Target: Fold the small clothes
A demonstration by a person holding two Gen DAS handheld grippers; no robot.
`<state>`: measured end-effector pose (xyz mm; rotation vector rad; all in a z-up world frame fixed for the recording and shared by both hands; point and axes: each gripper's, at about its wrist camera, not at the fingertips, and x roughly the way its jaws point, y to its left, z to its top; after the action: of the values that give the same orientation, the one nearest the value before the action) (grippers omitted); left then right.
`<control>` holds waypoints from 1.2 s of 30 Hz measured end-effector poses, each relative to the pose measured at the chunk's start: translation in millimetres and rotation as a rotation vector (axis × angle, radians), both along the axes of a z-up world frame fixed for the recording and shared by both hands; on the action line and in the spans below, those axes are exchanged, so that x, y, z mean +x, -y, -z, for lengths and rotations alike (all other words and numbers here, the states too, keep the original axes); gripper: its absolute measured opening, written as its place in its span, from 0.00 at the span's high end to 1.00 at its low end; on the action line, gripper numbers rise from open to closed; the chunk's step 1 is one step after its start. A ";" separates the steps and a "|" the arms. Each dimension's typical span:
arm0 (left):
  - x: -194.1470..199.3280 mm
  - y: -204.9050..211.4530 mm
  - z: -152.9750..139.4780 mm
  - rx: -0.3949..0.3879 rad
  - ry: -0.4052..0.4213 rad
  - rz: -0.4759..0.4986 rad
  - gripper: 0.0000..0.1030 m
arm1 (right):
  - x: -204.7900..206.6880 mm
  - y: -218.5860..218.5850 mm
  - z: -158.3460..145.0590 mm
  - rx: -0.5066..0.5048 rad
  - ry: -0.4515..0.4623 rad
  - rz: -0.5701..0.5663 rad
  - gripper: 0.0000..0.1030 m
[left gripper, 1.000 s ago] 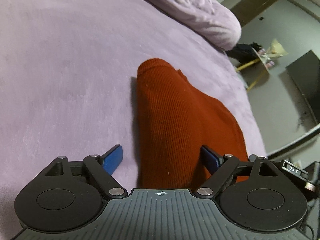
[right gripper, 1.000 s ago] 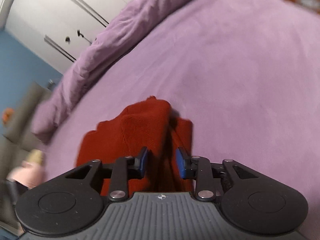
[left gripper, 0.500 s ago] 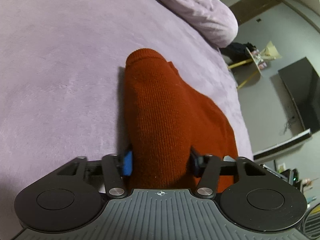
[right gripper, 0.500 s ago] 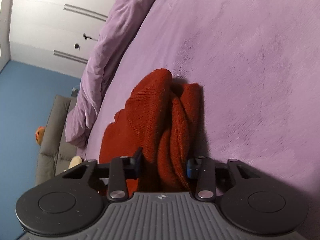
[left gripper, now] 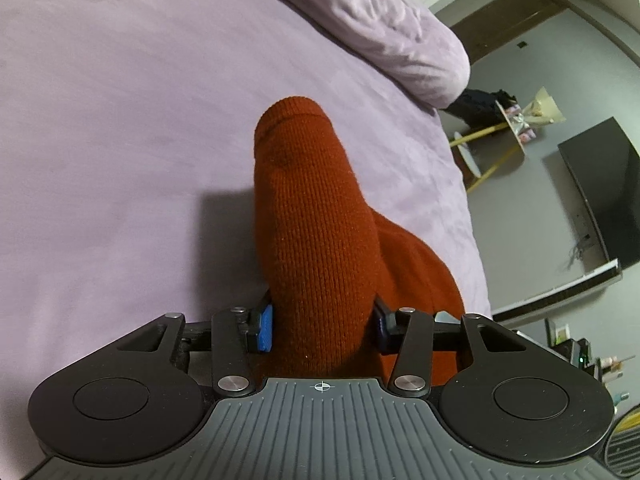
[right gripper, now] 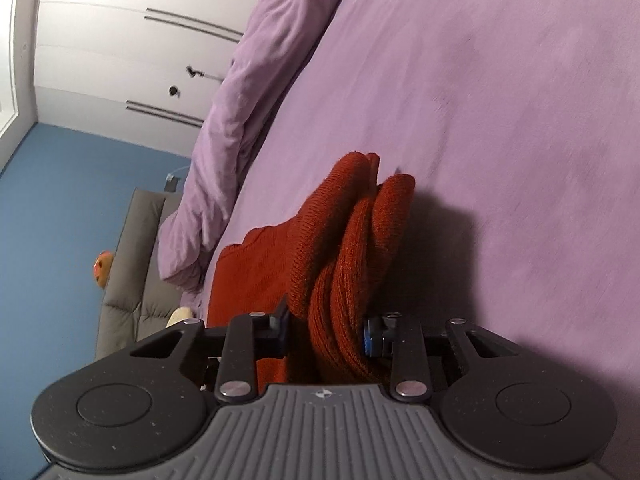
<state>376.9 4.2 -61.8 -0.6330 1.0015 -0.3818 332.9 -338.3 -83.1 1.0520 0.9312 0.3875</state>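
Note:
A rust-red knitted garment lies partly on the purple bed cover. My left gripper is shut on a thick fold of it and holds that fold raised off the bed. In the right wrist view the same garment hangs bunched in folds. My right gripper is shut on that bunch, lifted above the cover. The rest of the garment spreads flat behind the bunch.
A rolled purple duvet lies along the far side of the bed; it also shows in the right wrist view. A dark TV and a small stand are beyond the bed edge. A grey sofa stands by the blue wall.
My left gripper closed on the garment's fold, having been open around it. Both grippers lifted the garment off the bed, and the right one's bunch hangs thicker.

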 end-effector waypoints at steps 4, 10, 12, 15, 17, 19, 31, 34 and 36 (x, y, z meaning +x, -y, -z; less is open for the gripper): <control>-23.9 -25.6 -15.1 0.050 -0.005 -0.002 0.52 | -15.6 -29.7 -4.7 0.051 -0.022 -0.031 0.71; -55.7 -56.9 -15.1 0.108 -0.020 -0.010 0.51 | -42.1 -66.6 -3.0 0.085 -0.067 -0.052 0.71; -63.5 -62.7 -8.5 0.124 -0.031 -0.019 0.51 | -50.9 -77.2 -1.6 0.083 -0.078 -0.058 0.71; -71.8 -64.4 7.6 0.188 -0.053 -0.024 0.48 | -59.3 -94.2 2.6 0.028 -0.097 -0.072 0.71; -76.7 -64.6 17.5 0.235 -0.059 -0.039 0.44 | -62.6 -102.2 4.8 -0.038 -0.113 -0.079 0.70; -80.8 -68.2 17.4 0.243 -0.042 -0.052 0.42 | -65.6 -108.0 1.3 -0.151 -0.110 -0.079 0.67; -45.8 -45.7 -4.7 0.383 0.047 -0.235 0.42 | -42.1 -177.6 -61.3 -0.534 0.042 -0.106 0.87; -24.8 -30.8 7.3 0.466 0.042 -0.226 0.38 | -13.0 -202.8 -42.4 -0.572 -0.011 -0.138 0.92; -13.8 -22.6 18.2 0.523 0.032 -0.216 0.37 | 3.4 -208.3 -29.7 -0.622 -0.052 -0.129 0.99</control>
<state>363.1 26.8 -80.0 -0.2539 0.9417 0.0652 336.3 -130.0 -53.4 0.4361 1.0759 0.1550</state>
